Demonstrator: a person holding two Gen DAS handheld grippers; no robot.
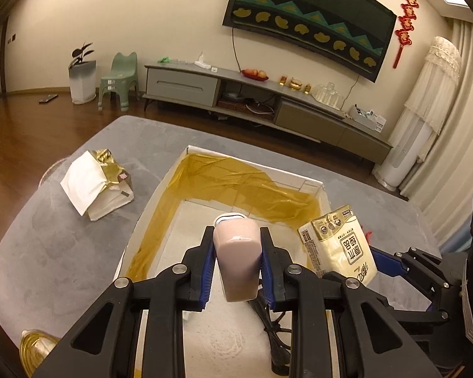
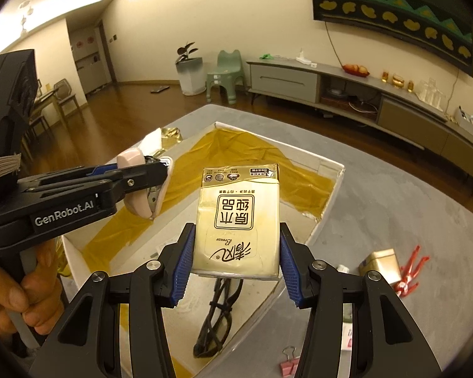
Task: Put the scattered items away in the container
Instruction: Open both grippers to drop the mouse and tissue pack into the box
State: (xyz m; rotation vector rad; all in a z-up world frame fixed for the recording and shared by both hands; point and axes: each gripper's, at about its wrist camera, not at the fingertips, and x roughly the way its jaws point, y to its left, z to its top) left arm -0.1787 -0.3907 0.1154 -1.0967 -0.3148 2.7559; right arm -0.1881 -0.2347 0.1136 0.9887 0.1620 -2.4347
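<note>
Both grippers are hovering over the white gold-lined cardboard box (image 1: 312, 186) for release: left gripper (image 1: 236, 267) jaws clamping a pink plastic device (image 1: 238, 261), right gripper (image 2: 235, 264) jaws clamping a cream tissue pack (image 2: 239, 220).

Pale pink device (image 1: 238, 261), cream-and-gold tissue pack (image 2: 239, 220), white box (image 1: 148, 214) lined gold, grey tablecloth (image 1: 63, 245)

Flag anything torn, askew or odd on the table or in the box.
The gold-and-white paper bag left of the white box lies crumpled and torn open on its side. The box's gold lining is wrinkled and uneven. A black cable lies tangled on the box floor. Both held items look intact.
</note>
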